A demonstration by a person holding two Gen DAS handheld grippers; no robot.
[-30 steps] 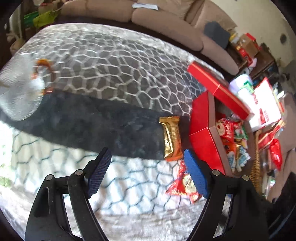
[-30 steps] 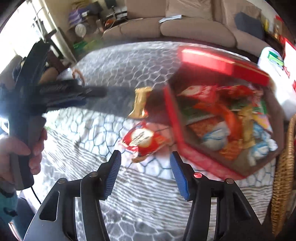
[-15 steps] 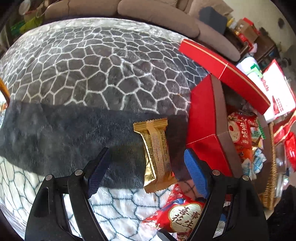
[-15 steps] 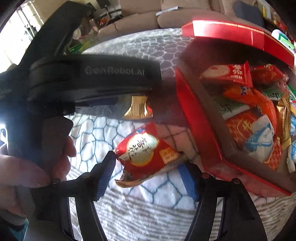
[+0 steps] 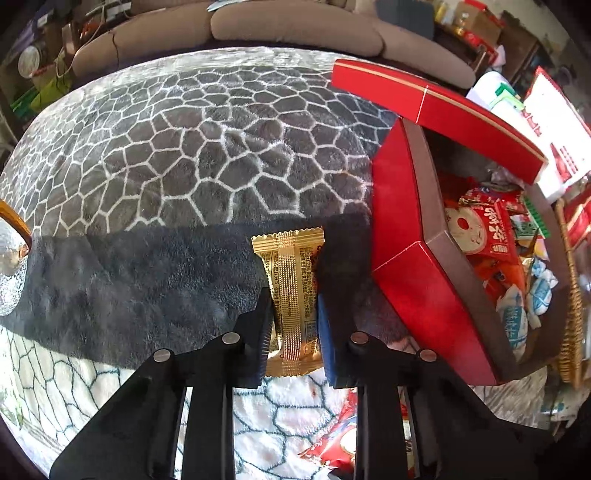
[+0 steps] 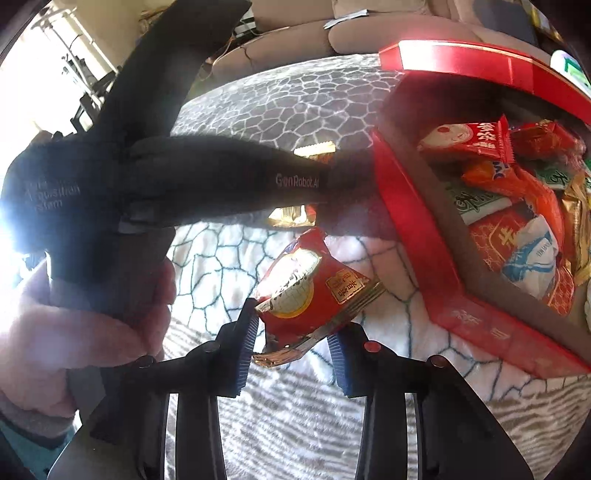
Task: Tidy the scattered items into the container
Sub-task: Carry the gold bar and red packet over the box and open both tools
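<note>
My left gripper [image 5: 293, 325] is shut on a gold snack packet [image 5: 291, 291] that lies on the patterned blanket [image 5: 184, 155], just left of the red box [image 5: 417, 280] full of snack packets. My right gripper [image 6: 291, 343] is shut on a red snack packet [image 6: 314, 291], pinching its near end, left of the red box [image 6: 439, 291]. The left gripper's black body [image 6: 207, 184] crosses the right wrist view above the red packet and hides most of the gold packet [image 6: 291, 216]. The red packet also shows at the bottom of the left wrist view [image 5: 338, 443].
The box's red lid [image 5: 436, 110] stands propped over its far side. A wicker basket [image 5: 570, 295] sits right of the box. A sofa [image 5: 295, 29] runs along the far edge. A hand [image 6: 74, 321] holds the left gripper's handle.
Both grippers moved forward and closed: the left onto the gold packet, the right onto the red packet. Both were open half a second ago.
</note>
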